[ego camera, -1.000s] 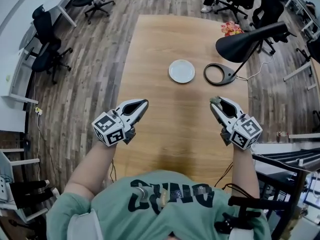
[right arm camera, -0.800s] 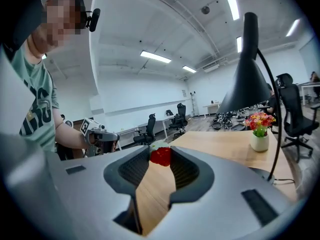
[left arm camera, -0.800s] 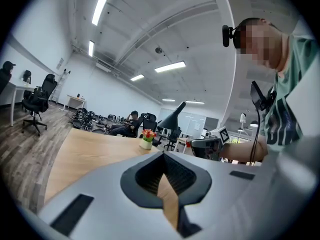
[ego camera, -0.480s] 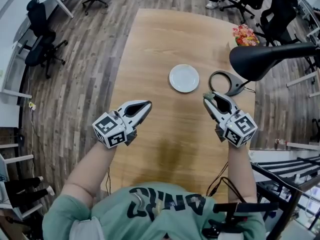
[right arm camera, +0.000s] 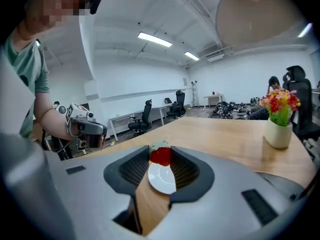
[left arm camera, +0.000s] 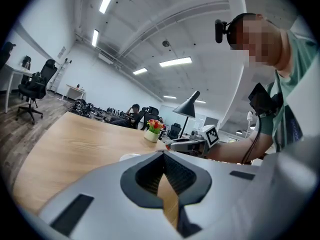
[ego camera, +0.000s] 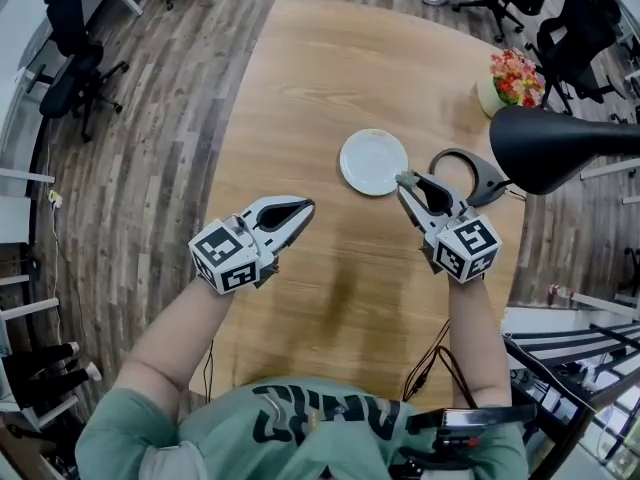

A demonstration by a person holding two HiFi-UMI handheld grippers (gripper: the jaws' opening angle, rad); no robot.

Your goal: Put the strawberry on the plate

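Right tongs at plate rim, strawberry gripped

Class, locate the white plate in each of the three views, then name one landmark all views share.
Head view: plate just right of centre, above the middle.
Left gripper view: pale sliver just above the jaws, left of centre.
Right gripper view: low centre, seen between the jaws, below the strawberry.
Shared landmark: the flower pot.
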